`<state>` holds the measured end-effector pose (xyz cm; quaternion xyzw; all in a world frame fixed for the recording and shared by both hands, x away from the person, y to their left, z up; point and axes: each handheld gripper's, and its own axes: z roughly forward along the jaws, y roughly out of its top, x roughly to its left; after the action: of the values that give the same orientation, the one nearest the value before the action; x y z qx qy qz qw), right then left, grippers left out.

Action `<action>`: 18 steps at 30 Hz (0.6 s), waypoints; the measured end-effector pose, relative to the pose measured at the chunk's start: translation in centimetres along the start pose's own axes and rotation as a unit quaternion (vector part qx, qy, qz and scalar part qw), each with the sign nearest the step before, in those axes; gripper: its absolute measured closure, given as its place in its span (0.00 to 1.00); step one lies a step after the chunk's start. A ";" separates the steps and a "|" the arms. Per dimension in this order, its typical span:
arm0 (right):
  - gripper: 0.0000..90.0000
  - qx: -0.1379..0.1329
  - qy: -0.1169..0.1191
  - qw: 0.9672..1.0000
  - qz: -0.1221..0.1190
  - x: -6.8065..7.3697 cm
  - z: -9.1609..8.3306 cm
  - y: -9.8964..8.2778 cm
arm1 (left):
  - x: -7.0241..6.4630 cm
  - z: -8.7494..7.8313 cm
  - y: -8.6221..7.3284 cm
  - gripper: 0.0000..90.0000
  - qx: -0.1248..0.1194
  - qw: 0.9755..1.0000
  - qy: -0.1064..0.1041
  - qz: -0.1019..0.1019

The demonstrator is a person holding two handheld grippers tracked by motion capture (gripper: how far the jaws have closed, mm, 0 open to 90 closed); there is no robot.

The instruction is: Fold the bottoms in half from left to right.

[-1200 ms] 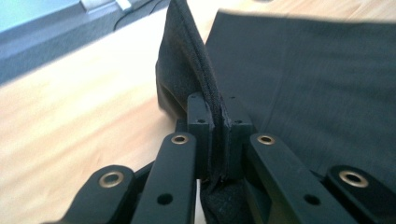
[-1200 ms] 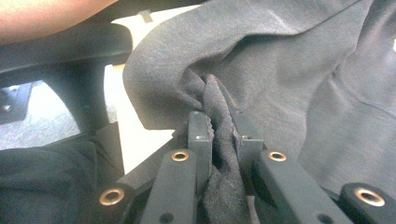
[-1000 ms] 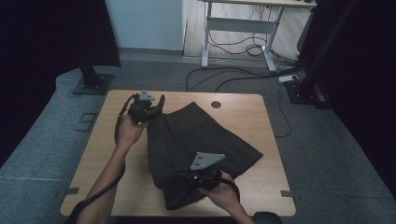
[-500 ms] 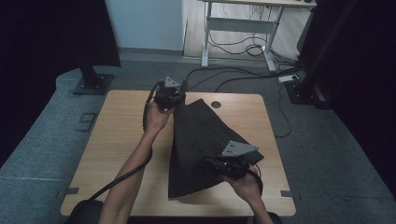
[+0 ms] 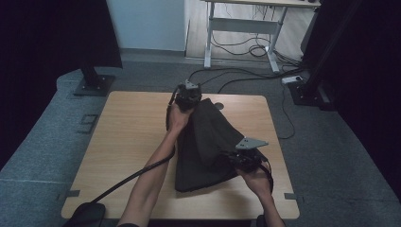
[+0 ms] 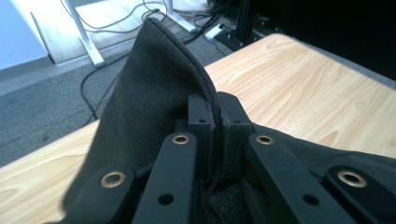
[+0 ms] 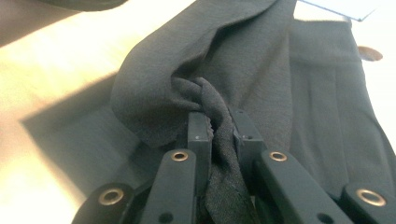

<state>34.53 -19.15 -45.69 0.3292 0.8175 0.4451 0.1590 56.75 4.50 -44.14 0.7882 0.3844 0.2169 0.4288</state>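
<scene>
A black cloth garment (image 5: 203, 146) lies folded lengthwise on the wooden table (image 5: 127, 137), from the far middle toward the near edge. My left gripper (image 5: 190, 98) is shut on its far corner near the table's back edge; in the left gripper view the pinched cloth (image 6: 159, 84) rises as a fold between the closed jaws of the left gripper (image 6: 216, 105). My right gripper (image 5: 239, 158) is shut on the cloth's right edge, which it lifts a little. In the right gripper view, the right gripper (image 7: 219, 122) clamps a bunched wad of black cloth (image 7: 210, 100).
A round cable hole (image 5: 218, 106) sits in the table near the back edge, beside the cloth. Cables (image 5: 246, 78) and a desk frame (image 5: 241, 28) stand on the floor beyond the table. Black stands (image 5: 92, 80) flank the far corners.
Both grippers have carried the cloth to the right across the table. The left gripper went from the far left to the far middle. The cloth now lies narrower and more upright.
</scene>
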 end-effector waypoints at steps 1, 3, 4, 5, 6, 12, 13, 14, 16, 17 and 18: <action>0.90 0.003 -0.004 1.000 0.005 -0.5 0.2 -0.4 | -0.2 0.7 -0.1 0.94 0.003 1.000 0.002 0.002; 0.89 0.010 -0.012 1.000 0.017 -1.5 0.7 -1.2 | -0.4 2.2 -0.4 0.94 0.009 1.000 0.003 0.002; 0.89 0.012 -0.015 0.999 0.025 -1.9 0.8 -1.6 | -0.5 2.9 -0.6 0.94 0.012 1.000 0.002 0.002; 0.89 0.015 -0.019 0.999 0.031 -2.3 0.9 -1.9 | -0.5 3.5 -0.7 0.93 0.019 1.000 0.004 0.004; 0.89 0.017 -0.023 0.999 0.037 -2.7 1.1 -2.3 | -0.6 4.2 -0.9 0.93 0.025 1.000 0.005 0.005; 0.89 0.050 -0.040 0.997 0.052 -4.3 2.7 -3.7 | -0.5 5.5 -1.8 0.76 0.014 0.999 -0.003 -0.031; 0.89 0.052 -0.042 0.996 0.054 -4.5 2.8 -3.8 | -0.8 5.2 -1.8 0.74 0.020 1.000 -0.001 -0.015; 0.89 0.052 -0.042 0.996 0.054 -4.5 2.8 -3.8 | -0.8 5.2 -1.8 0.70 0.020 1.000 -0.001 -0.015; 0.89 0.054 -0.045 0.996 0.058 -4.8 2.9 -4.0 | -1.3 4.4 -1.7 0.65 0.019 1.000 -0.006 0.000; 0.88 0.055 -0.047 0.996 0.057 -4.8 2.9 -4.1 | -1.4 4.2 -1.7 0.63 0.018 1.000 -0.007 0.003; 0.88 0.055 -0.047 0.996 0.057 -4.8 2.9 -4.1 | -1.4 4.2 -1.7 0.61 0.018 1.000 -0.007 0.003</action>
<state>38.03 -22.16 -50.86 0.4043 0.8122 0.3918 0.1527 57.95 1.82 -47.85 0.7985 0.3828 0.2054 0.4166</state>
